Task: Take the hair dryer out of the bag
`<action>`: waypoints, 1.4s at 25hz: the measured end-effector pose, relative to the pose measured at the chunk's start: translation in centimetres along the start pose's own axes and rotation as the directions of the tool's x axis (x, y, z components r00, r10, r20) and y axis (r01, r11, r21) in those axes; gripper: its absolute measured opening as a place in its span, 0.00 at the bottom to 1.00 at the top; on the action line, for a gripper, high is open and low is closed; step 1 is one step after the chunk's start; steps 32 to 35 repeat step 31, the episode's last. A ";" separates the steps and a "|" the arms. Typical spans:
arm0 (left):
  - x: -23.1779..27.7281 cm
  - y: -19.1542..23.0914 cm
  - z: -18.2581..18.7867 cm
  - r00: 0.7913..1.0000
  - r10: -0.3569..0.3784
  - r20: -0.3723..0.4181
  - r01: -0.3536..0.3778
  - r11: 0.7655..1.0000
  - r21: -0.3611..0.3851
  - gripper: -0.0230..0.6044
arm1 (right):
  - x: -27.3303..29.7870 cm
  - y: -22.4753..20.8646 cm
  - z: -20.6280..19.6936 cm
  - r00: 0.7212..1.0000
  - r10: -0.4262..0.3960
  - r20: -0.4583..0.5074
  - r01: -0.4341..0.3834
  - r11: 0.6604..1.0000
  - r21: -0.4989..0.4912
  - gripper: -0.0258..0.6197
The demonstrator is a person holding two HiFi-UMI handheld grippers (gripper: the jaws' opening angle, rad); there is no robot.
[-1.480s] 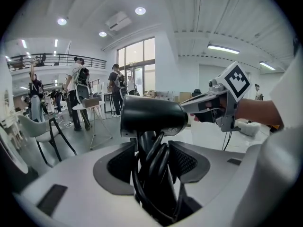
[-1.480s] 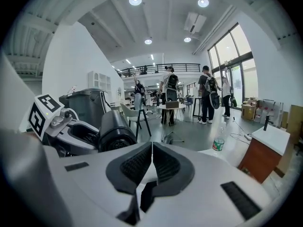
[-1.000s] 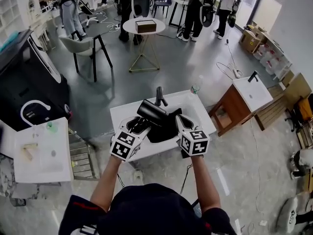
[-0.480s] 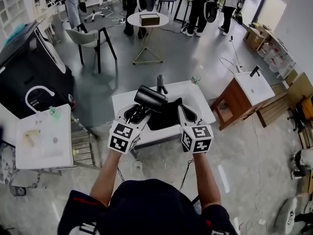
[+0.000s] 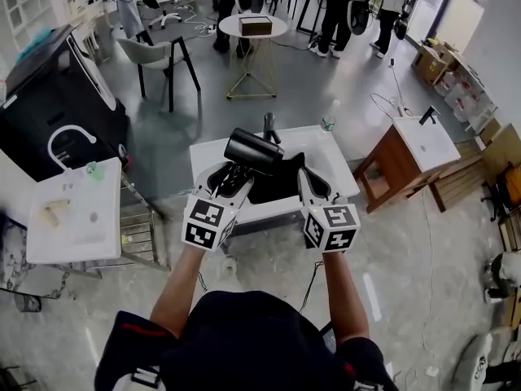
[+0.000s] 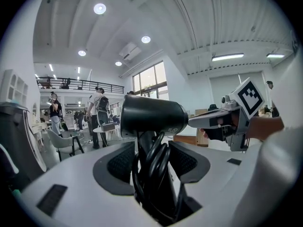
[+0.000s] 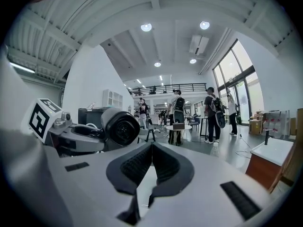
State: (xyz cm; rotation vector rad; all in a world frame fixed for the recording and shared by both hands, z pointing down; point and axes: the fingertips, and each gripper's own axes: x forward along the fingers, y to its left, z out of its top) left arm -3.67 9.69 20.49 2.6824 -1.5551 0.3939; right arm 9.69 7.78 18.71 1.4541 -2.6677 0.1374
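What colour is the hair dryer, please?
The hair dryer is black; clearest in the left gripper view.

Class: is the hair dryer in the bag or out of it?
Out. The left gripper clamps the hair dryer by handle and cord, bare; the black bag is beside it.

Glossy grey floor (image 5: 285,96) (round table (image 5: 229,28) beyond)

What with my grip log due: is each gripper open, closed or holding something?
Left gripper: closed on the hair dryer, by its handle.
Right gripper: closed, nothing between its jaws.
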 end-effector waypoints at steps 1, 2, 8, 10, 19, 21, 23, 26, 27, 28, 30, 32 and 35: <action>-0.2 -0.1 0.1 1.000 0.004 0.005 -0.004 1.000 -0.003 0.40 | -0.2 0.1 0.0 1.000 0.002 0.002 -0.002 1.000 -0.001 0.09; -0.3 -0.3 0.2 1.000 0.006 0.010 -0.006 1.000 -0.007 0.40 | -0.4 0.2 0.0 1.000 0.004 0.003 -0.004 1.000 -0.004 0.09; -0.7 -0.6 0.2 1.000 0.017 0.016 -0.017 1.000 -0.018 0.40 | -0.9 0.5 -0.1 1.000 0.012 0.002 -0.012 1.000 -0.010 0.09; -0.7 -0.8 0.2 1.000 0.017 0.018 -0.017 1.000 -0.020 0.40 | -1.1 0.4 0.0 1.000 0.013 0.005 -0.013 1.000 -0.009 0.09; -1.2 -1.2 0.6 0.999 0.023 0.028 -0.022 1.000 -0.015 0.40 | -1.5 0.4 0.2 1.000 0.020 0.017 -0.020 1.000 -0.004 0.09; -1.3 -1.2 0.6 0.999 0.025 0.031 -0.025 1.000 -0.015 0.40 | -1.5 0.5 0.2 1.000 0.022 0.018 -0.022 1.000 -0.003 0.09; -1.3 -1.3 0.8 0.999 0.027 0.032 -0.027 1.000 -0.016 0.40 | -1.6 0.4 0.2 1.000 0.023 0.020 -0.023 1.000 -0.002 0.09; -1.4 -1.2 1.0 0.999 0.031 0.034 -0.030 0.999 -0.016 0.40 | -1.6 0.4 0.4 0.999 0.027 0.022 -0.027 1.000 -0.001 0.09; -1.5 -1.2 1.0 0.999 0.031 0.035 -0.031 0.999 -0.017 0.40 | -1.6 0.5 0.5 0.999 0.028 0.023 -0.028 1.000 -0.002 0.09; -1.6 -1.2 1.0 0.999 0.031 0.035 -0.031 0.999 -0.018 0.40 | -1.6 0.5 0.5 0.999 0.029 0.023 -0.029 1.000 -0.002 0.09; -1.7 -1.1 0.9 0.999 0.033 0.036 -0.032 0.999 -0.019 0.40 | -1.6 0.7 0.4 0.999 0.031 0.024 -0.031 1.000 -0.003 0.09; -1.8 -1.1 0.8 0.999 0.033 0.037 -0.033 0.999 -0.020 0.40 | -1.6 0.8 0.4 0.999 0.032 0.025 -0.032 0.999 -0.003 0.09; -1.8 -1.1 0.8 0.999 0.033 0.037 -0.033 0.999 -0.020 0.40 | -1.6 0.8 0.4 0.999 0.032 0.025 -0.032 0.999 -0.003 0.09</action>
